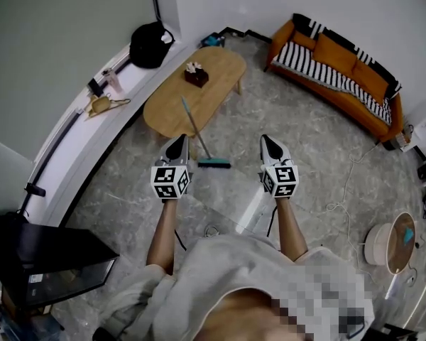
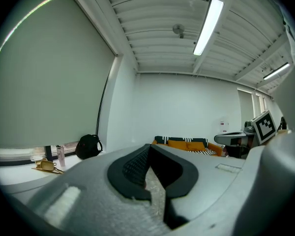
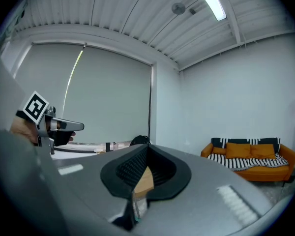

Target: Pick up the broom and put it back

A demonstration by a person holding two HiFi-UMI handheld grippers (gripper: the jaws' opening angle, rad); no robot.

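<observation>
Left claw [image 1: 178, 141] just left of broom [image 1: 214, 164]

Broom [image 1: 197, 135] against table [image 1: 224, 73] — sofa [image 1: 341, 73] right.

We record a grey marbled floor [image 1: 117, 187] carrying an oval wooden counter [image 1: 167, 109], an orange sofa [image 1: 334, 62] and a broom [image 1: 197, 130], head on the floor, handle leaning against the counter's edge. One dark box [image 1: 196, 74] stands on the counter.

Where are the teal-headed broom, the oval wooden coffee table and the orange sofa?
teal-headed broom [image 1: 196, 131], head view, mid handle.
oval wooden coffee table [image 1: 220, 73], head view, bare tabletop.
orange sofa [image 1: 335, 50], head view, back cushion.
</observation>
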